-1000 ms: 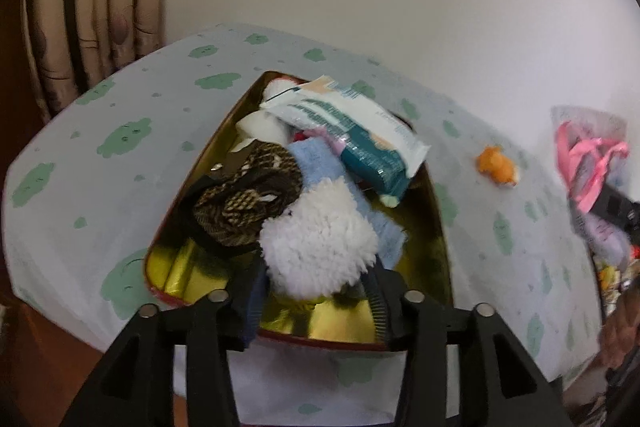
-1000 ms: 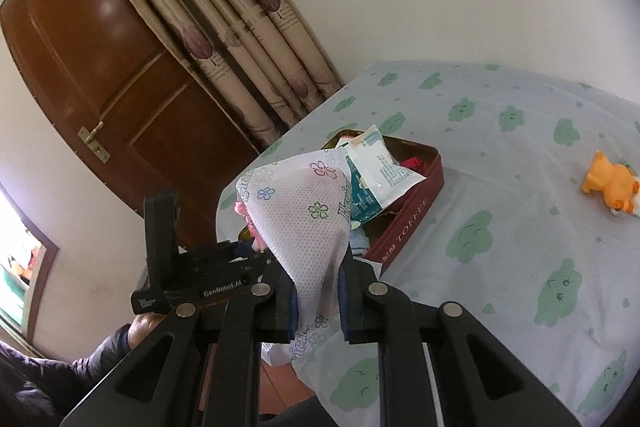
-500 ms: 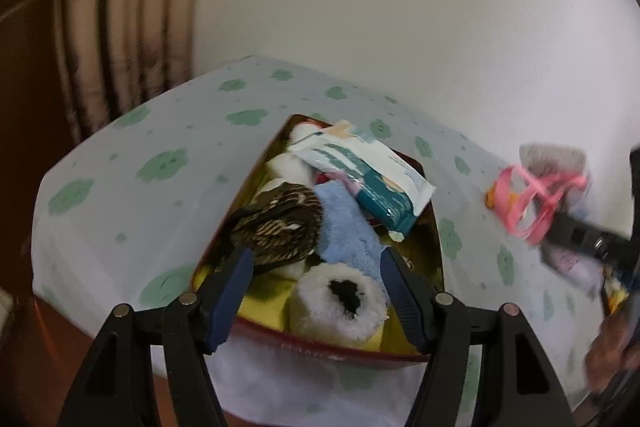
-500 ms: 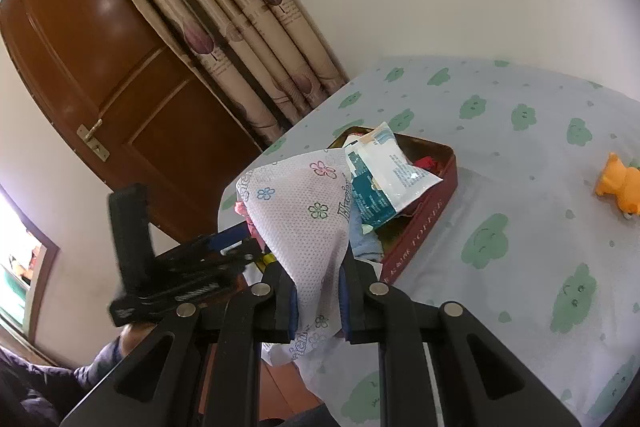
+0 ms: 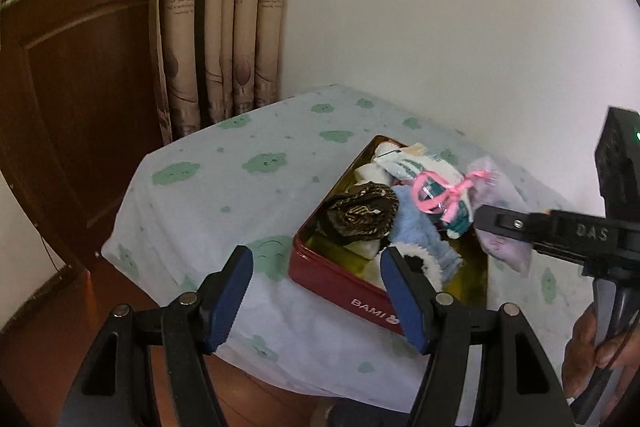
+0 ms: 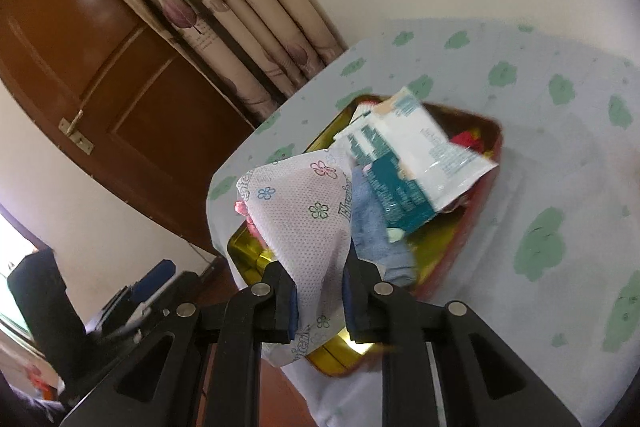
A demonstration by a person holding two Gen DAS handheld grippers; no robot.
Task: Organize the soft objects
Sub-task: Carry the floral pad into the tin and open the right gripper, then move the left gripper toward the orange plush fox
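In the left wrist view, the left gripper (image 5: 320, 287) is held with fingers spread wide apart, nothing between them, before the near edge of the cloud-printed table cloth (image 5: 248, 187). The red rectangular tin with gold lining (image 5: 340, 277) is packed with a brown patterned sock (image 5: 362, 213), a blue fleece sock (image 5: 416, 235) and a white-and-teal wipes packet (image 5: 408, 167).

In the right wrist view, the right gripper (image 6: 320, 301) is clamped on the white flower-printed fabric pouch (image 6: 304, 219), held above the tin's near corner.
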